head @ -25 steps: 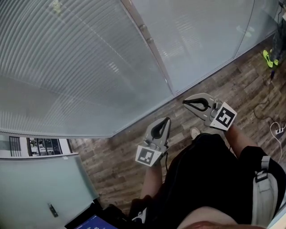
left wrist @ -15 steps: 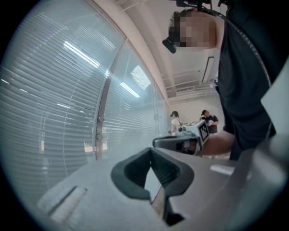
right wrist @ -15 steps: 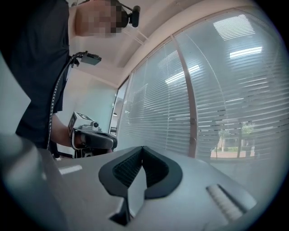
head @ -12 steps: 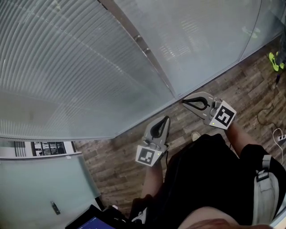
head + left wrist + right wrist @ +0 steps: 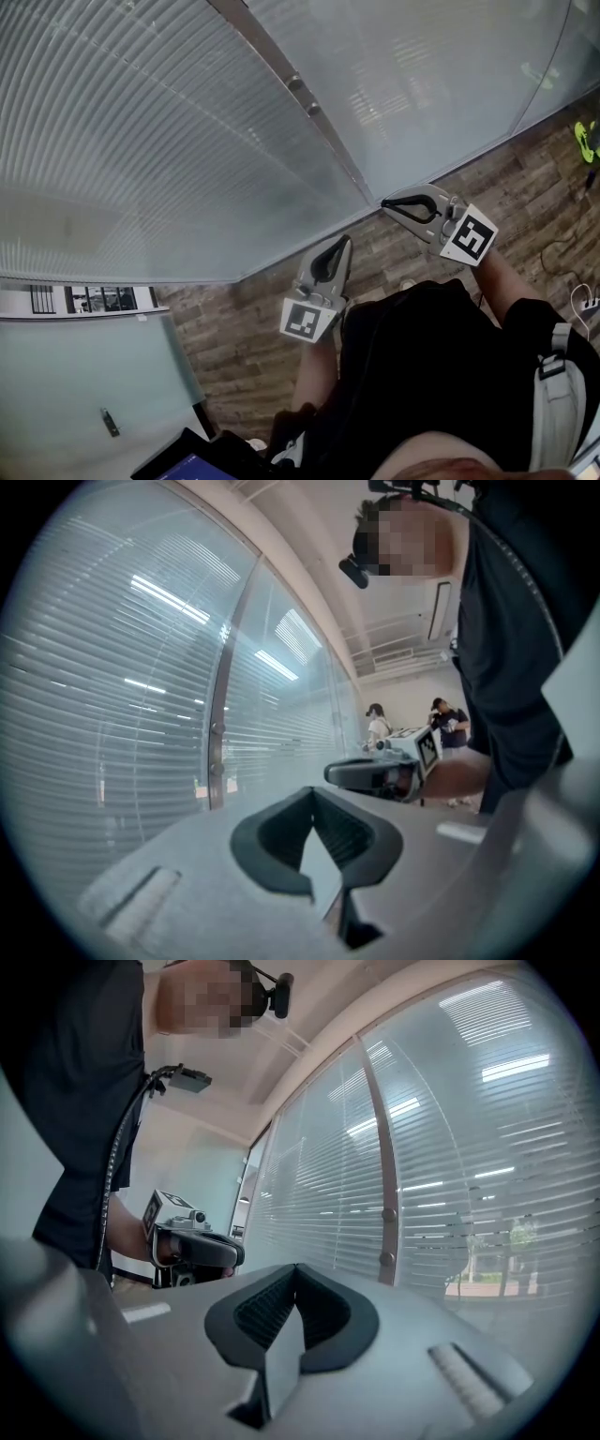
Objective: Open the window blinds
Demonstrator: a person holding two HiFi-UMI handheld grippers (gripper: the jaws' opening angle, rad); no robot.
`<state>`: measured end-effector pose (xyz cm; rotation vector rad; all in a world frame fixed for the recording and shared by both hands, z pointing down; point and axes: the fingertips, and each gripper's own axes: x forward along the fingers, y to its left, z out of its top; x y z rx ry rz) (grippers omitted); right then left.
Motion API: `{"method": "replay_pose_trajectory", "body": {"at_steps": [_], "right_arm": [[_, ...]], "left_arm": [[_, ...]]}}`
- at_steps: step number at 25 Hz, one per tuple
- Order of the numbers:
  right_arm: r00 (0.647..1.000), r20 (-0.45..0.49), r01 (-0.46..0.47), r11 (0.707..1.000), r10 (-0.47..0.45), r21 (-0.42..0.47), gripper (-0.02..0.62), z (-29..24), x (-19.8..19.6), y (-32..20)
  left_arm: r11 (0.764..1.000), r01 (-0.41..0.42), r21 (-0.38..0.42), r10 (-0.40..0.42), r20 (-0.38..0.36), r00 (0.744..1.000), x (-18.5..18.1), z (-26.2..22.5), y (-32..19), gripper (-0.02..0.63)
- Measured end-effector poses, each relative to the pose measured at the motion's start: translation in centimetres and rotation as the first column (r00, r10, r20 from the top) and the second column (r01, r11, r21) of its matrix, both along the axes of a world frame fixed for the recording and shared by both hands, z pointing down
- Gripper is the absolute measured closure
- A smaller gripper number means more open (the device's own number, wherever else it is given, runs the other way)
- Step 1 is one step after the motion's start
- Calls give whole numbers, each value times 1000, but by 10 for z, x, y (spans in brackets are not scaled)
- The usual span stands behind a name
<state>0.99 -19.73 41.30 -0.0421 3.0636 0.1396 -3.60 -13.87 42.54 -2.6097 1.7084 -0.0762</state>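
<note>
Both grippers have drifted a little along the glass wall with the person, and the metal post (image 5: pixel 330 141) between the panes now sits slightly further right in the head view; their pose looks unchanged. The left gripper (image 5: pixel 343 244) is closed on nothing, its pads meeting at the tips with only air in the loop behind them. The right gripper (image 5: pixel 386 204) is likewise closed and empty. Each is held level above the wood floor (image 5: pixel 234 347), tips towards the glass but clear of it.

By my reading the task has not begun. The window blinds (image 5: pixel 141 141) hang behind the glass, ahead of and above the grippers, fully lowered with slats turned mostly flat, though some outdoor green shows through in the right gripper view. Nothing on them is touched yet. Two small round knobs (image 5: pixel 296 84) on the post may be the control; I cannot tell. Reaching and working the control remains.

The slats lie horizontal, their long axis along the window wall, faces towards the room.
</note>
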Motion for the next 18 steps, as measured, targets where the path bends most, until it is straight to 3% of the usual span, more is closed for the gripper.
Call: {"method": "replay_pose_trajectory", "body": {"at_steps": [8, 18], "right_arm": [[1000, -8, -7, 999, 7, 40, 589, 2, 0, -3], [990, -48, -123, 985, 130, 121, 589, -5, -7, -23]], "left_arm": [[1000, -25, -2, 25, -9, 1000, 6, 5, -6, 601], [989, -147, 18, 148, -34, 988, 1, -3, -24, 601]]}}
